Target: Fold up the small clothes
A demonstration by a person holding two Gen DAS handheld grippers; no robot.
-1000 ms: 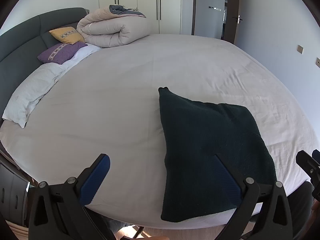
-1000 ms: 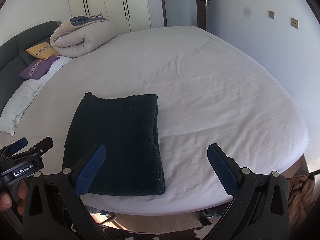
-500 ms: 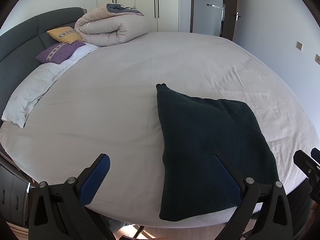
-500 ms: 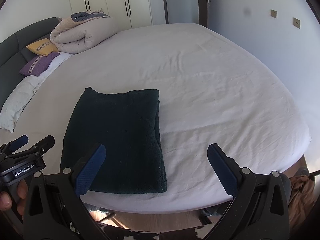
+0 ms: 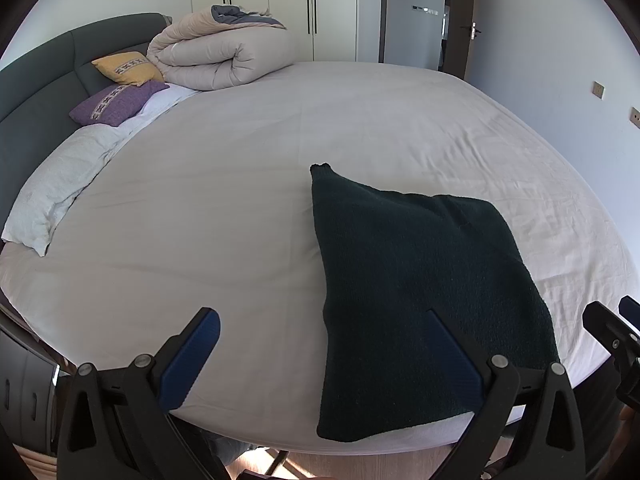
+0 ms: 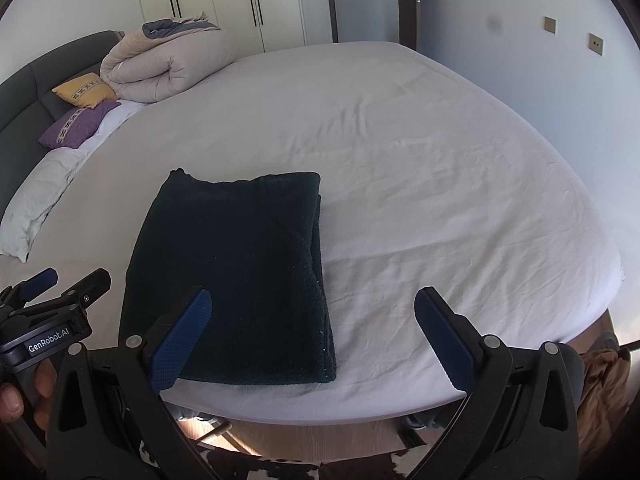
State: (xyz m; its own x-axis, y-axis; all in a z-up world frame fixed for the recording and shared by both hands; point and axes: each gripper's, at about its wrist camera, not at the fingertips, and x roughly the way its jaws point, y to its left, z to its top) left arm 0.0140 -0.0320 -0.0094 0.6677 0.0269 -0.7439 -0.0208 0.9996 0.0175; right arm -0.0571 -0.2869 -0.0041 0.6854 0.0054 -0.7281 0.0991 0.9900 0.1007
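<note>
Left wrist view: left gripper [image 5: 320, 354] jaws spread wide, nothing between them. Its right blue pad overlaps the dark green folded garment [image 5: 420, 292] in the picture; contact cannot be judged. The garment lies flat on the white bed sheet [image 5: 240, 184], close to the near edge of the bed, with one small corner sticking out at its far left end. Its weave and any seams are too dark to make out. Well beyond the garment, at the head of the bed: a rolled beige duvet [image 5: 216, 56], a yellow cushion [image 5: 126, 68], a purple cushion [image 5: 116, 102] and a white pillow [image 5: 56, 196]. Part of the right gripper [image 5: 616, 340] is cut off by the frame, right of the garment.

Right wrist view: right gripper [image 6: 312, 334] jaws likewise wide apart and empty. Its left pad overlaps the garment's [image 6: 236, 272] near left part; the right pad stands over bare sheet [image 6: 420, 168]. Layered folds show along the garment's right edge. The left gripper [image 6: 52, 308] sits left of the garment, held by a hand [image 6: 24, 396] that is mostly cropped. The floor under the bed edge is largely hidden.
</note>
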